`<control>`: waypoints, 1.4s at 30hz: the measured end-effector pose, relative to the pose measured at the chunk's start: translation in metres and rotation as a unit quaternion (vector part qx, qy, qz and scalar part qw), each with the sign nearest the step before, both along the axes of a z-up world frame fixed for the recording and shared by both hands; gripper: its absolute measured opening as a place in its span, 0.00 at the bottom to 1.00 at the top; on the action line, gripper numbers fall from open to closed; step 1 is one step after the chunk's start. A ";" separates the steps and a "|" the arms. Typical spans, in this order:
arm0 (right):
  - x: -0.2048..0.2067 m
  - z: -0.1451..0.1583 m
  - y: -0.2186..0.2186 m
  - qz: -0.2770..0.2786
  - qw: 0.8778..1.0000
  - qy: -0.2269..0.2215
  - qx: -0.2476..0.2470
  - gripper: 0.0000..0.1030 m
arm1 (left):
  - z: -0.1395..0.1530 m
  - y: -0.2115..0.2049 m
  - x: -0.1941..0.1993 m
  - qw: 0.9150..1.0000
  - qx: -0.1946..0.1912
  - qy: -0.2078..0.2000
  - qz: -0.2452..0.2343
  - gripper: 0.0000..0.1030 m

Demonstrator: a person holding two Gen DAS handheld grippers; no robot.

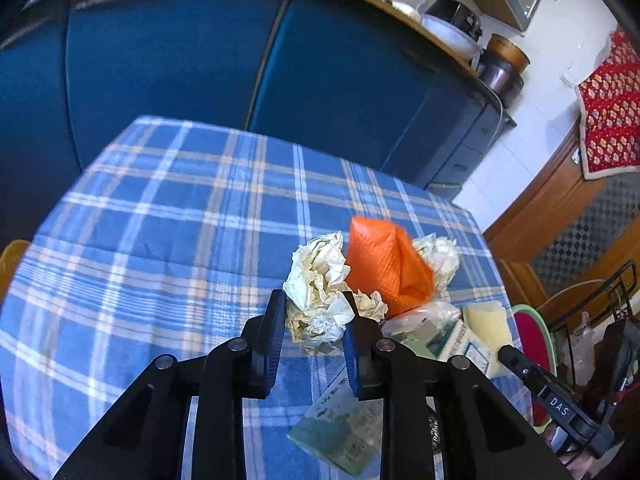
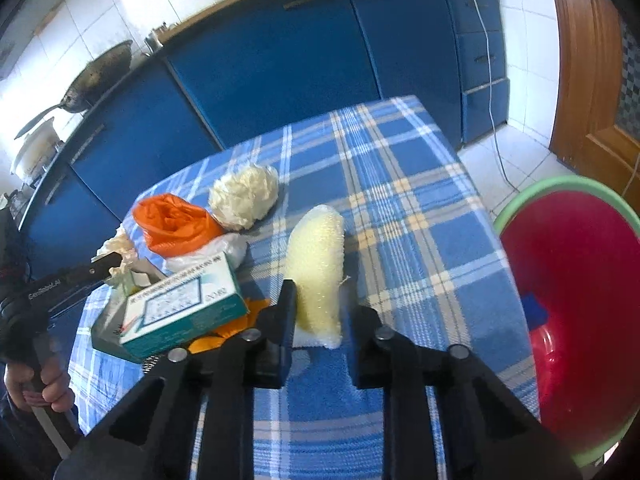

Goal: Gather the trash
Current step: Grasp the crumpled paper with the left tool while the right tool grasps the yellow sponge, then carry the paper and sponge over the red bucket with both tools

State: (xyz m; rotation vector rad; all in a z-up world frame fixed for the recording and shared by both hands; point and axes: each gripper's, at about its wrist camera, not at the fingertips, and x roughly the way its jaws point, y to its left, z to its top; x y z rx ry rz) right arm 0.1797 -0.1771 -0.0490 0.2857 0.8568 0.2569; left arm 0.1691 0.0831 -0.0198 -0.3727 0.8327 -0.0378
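"So how far along are you?"

"Barely started, I'd judge — nearly all the trash sits on the checked tablecloth (image 2: pixel 400 184). I count two crumpled paper wads, an orange bag (image 2: pixel 172 224), a clear plastic bag (image 2: pixel 224 250), a teal carton (image 2: pixel 184 308) and a pale foam wrap (image 2: pixel 316 272). The red bin (image 2: pixel 580 280) stands just off the table's right edge; I see something blue low inside it, though I cannot tell what it is."

"And your left side?"

"My left gripper (image 1: pixel 316 320) is low over the cloth, fingers pointing away from me, and it has closed around the near paper wad (image 1: pixel 320 292) — both pads press into the paper, jaws narrowed to its width. Whether the wad is lifted or resting on the cloth, I cannot tell."

"The right?"

"My right gripper (image 2: pixel 326 316) is angled down at the table, jaws wide apart and holding nothing. The foam wrap stands between the fingers, its left side touching or nearly touching the left one, with a clear gap to the right one. The far paper wad (image 2: pixel 244 196) lies well beyond, beside the orange bag."
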 end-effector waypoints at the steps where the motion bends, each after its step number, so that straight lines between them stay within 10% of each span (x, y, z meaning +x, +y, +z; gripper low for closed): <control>1: -0.002 0.002 0.000 0.000 1.000 -0.005 0.001 0.21 | 0.006 -0.001 -0.004 1.000 0.004 -0.008 -0.001 0.26; 18: -0.061 0.041 -0.032 -0.035 0.998 -0.052 0.010 0.20 | 0.058 -0.057 -0.046 0.995 0.019 -0.068 -0.069 0.26; 42: -0.124 0.029 -0.153 -0.172 0.983 -0.058 0.034 0.20 | 0.041 -0.228 -0.048 0.968 0.048 -0.044 -0.242 0.26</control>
